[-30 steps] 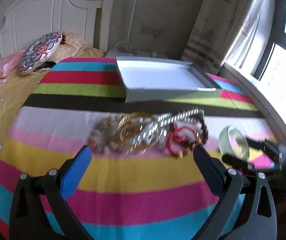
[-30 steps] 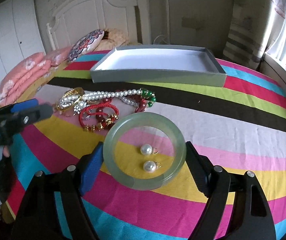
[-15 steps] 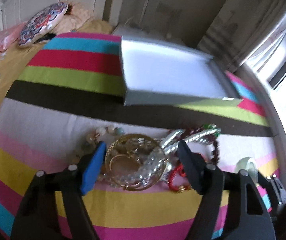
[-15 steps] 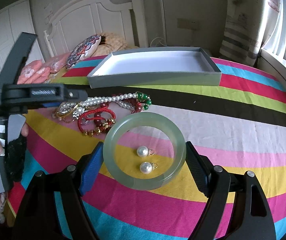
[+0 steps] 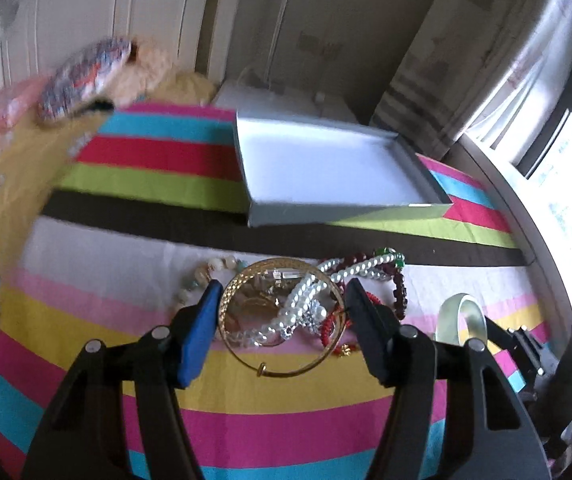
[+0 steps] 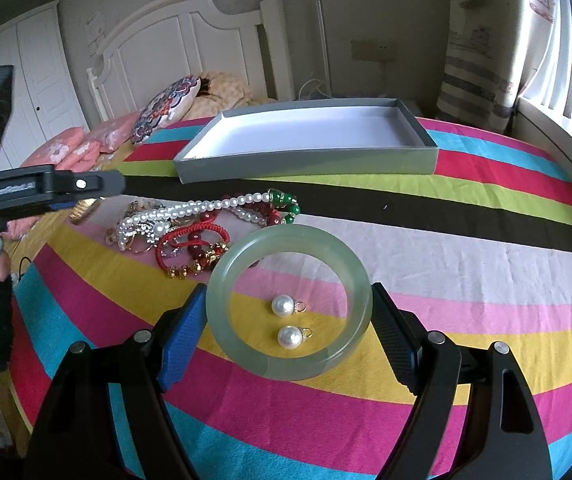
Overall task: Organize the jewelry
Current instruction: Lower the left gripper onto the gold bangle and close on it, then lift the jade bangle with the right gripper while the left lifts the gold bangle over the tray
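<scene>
A pile of jewelry lies on the striped bedspread: a gold bangle, a pearl string, red bead bracelets. My left gripper is shut on the gold bangle, one finger on each side. My right gripper is shut on a pale green jade bangle, also seen edge-on in the left wrist view. Two pearl earrings lie on the cloth behind the ring. An empty grey box with a white inside stands beyond the pile.
The bed's white headboard and pillows are at the back left. A window and curtain are at the right. The left gripper's body shows at the left of the right wrist view.
My left gripper moved forward and down onto the pile and its fingers narrowed around the gold bangle. My right gripper stayed still with the jade bangle.
</scene>
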A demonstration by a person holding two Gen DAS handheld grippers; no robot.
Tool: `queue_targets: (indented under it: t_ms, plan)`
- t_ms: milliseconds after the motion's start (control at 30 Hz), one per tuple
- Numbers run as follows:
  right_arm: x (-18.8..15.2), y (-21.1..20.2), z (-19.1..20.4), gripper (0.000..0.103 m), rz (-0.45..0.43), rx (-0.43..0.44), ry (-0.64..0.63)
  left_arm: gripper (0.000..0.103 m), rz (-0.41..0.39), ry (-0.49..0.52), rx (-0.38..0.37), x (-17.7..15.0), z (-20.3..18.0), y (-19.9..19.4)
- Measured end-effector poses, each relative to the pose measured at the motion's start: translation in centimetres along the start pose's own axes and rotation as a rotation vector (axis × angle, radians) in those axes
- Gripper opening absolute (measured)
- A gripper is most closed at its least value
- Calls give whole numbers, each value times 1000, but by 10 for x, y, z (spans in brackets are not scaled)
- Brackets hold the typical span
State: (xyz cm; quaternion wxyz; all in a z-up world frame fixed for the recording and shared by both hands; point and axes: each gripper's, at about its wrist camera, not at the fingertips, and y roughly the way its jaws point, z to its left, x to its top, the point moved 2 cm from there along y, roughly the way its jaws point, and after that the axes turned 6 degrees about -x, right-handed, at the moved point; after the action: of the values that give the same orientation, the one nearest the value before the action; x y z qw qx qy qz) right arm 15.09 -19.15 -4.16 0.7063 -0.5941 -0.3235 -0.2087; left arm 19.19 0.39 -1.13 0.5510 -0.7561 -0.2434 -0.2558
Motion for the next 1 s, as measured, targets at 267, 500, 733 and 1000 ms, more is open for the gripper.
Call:
queue_targets:
  t_ms: [267,500,733,1000]
  plan:
    - [0,-2,-2,78,-10,1,12,62,-76,148,141,0,-23,-7]
    - [0,-4,-3,78,-14,-3,18,62,-106,211,214,9,-28,1]
    - [2,-4,-2,78,-11,-2,15,62,-111,227,227,21,-28,9]
    - [39,-1,-11,78,-16,-8,10,62,-104,253,236,38,-24,23]
